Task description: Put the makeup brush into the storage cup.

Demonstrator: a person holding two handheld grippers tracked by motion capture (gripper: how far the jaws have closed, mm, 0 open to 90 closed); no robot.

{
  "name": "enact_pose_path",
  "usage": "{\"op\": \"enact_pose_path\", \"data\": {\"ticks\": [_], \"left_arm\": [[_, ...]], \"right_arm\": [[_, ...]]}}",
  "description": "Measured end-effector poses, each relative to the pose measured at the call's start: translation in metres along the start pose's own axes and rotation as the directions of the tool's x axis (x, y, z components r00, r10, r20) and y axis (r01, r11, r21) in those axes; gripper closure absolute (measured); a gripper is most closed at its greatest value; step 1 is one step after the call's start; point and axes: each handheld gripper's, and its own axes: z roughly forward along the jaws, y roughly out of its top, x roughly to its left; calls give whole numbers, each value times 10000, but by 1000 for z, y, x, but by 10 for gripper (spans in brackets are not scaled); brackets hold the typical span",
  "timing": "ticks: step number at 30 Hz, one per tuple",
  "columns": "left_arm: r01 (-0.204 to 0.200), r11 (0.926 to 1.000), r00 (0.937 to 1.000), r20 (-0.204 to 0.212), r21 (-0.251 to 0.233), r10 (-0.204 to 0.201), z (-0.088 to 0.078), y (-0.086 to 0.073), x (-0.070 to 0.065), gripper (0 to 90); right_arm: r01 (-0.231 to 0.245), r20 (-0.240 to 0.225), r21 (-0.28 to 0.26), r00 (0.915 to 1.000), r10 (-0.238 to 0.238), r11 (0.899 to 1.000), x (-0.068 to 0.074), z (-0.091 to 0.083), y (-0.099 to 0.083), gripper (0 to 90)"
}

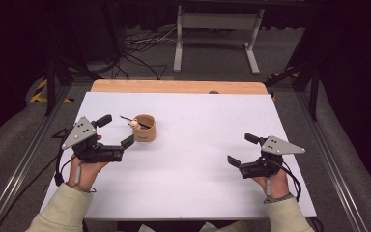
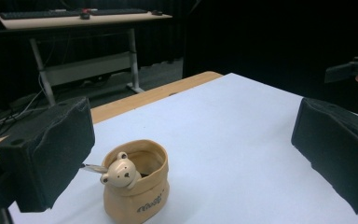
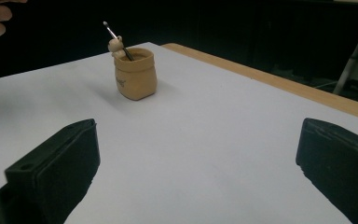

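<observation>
In the high view a white-topped table (image 1: 188,159) with a bare wooden strip along its far edge fills the middle of the frame. A tan sack-shaped pot (image 1: 144,128) stands left of centre, in the upper part of the white surface. The left claw (image 1: 114,130) sits just left of the pot, released, its jaws spread wide with the pot near the gap but touching neither jaw. The right claw (image 1: 243,149) rests at the lower right of the frame, well apart from the pot, also released and holding nothing. A pale sleeve and hand come in behind each claw from the bottom edge.

The left gripper view brings out what the high view blurs: a small cream bear figure (image 2: 118,174) perched on the pot's rim (image 2: 139,184), and dark lettering low on the pot's front, too small and slanted to read. A thin stick (image 2: 92,167) pokes out beside the bear toward the left jaw. At the upper left of this frame a desk (image 2: 84,18) carries a keyboard.

The right gripper view shows the pot (image 3: 135,73) from the other side, in the upper left of the frame, with the stick (image 3: 116,39) rising slanted above the bear (image 3: 116,46) and ending in a pale tip. A faint mark on this side of the pot cannot be read.
</observation>
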Motion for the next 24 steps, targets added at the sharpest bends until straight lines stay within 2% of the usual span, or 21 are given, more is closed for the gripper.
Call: {"op": "enact_pose_path", "data": {"ticks": [2,5,7,10,13,16,21,22,24], "left_arm": [[34,10000,10000,71,-8,-34,-4,-3,1,0],[173,9998,9996,235,-97,-171,-9,-9,1,0],[107,9999,9995,283,-82,-105,-12,-14,-1,0],[62,9999,9997,244,-114,-60,-16,-21,-1,0],[111,9999,9997,239,-17,-110,-21,-29,-2,0],[135,9999,9996,233,-7,-135,-25,-37,-4,0],[213,9998,9997,117,16,-213,-31,-49,-5,0],[298,9995,9995,91,48,-299,-34,-57,-3,0],[424,9991,9991,51,60,-424,-35,-60,-2,0]], "right_arm": [[136,42,-69,9999,-135,9999,-1,-2,-3,0],[46,49,-112,10000,-45,9999,-4,-4,-6,0],[57,15,-267,10000,-56,9996,-4,-5,-7,0],[137,-183,-463,9997,-145,9988,-3,-7,-8,0],[446,-246,-574,9986,-461,9974,-2,-9,-9,0],[409,-468,-551,9980,-435,9976,-3,-10,-11,0],[469,-450,-539,9978,-494,9974,-2,-12,-13,0],[533,-340,-540,9979,-551,9971,-1,-13,-15,0],[564,-268,-479,9980,-577,9973,-1,-14,-16,0]]}}
